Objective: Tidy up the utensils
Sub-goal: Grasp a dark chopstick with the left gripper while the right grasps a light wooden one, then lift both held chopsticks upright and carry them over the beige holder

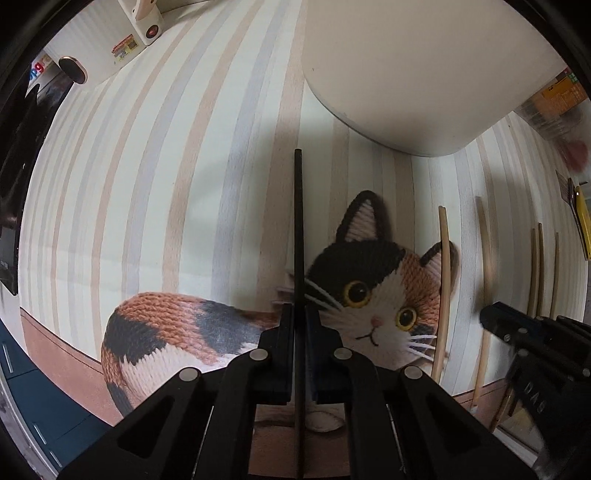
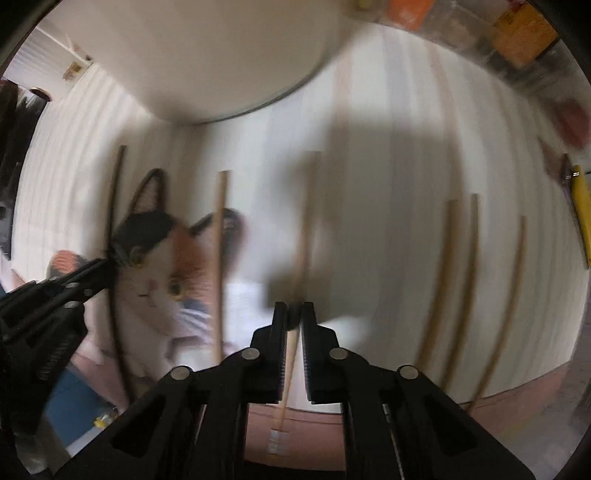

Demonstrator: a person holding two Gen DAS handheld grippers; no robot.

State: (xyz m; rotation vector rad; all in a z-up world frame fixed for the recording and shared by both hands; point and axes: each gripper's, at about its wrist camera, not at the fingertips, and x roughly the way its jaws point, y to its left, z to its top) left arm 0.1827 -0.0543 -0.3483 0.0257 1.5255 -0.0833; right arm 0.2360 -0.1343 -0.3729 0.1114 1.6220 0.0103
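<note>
A thin black chopstick (image 1: 298,221) stands straight up the left wrist view, and my left gripper (image 1: 299,308) is shut on it over the cat picture on the striped mat (image 1: 166,184). In the blurred right wrist view my right gripper (image 2: 294,308) is shut on a light wooden chopstick (image 2: 304,229) that lies on the mat. The left gripper (image 2: 107,260) shows at the left there with the black chopstick (image 2: 110,206). The right gripper (image 1: 489,317) shows at the right of the left wrist view. Several more wooden chopsticks (image 1: 443,288) (image 2: 465,280) lie loose on the mat.
A large white container (image 1: 406,74) (image 2: 203,55) stands at the far side of the mat. Orange boxes (image 1: 557,96) and a yellow object (image 1: 583,221) lie at the right edge. A white appliance with a red button (image 1: 147,26) stands far left. The mat's brown border (image 1: 55,350) runs along the near edge.
</note>
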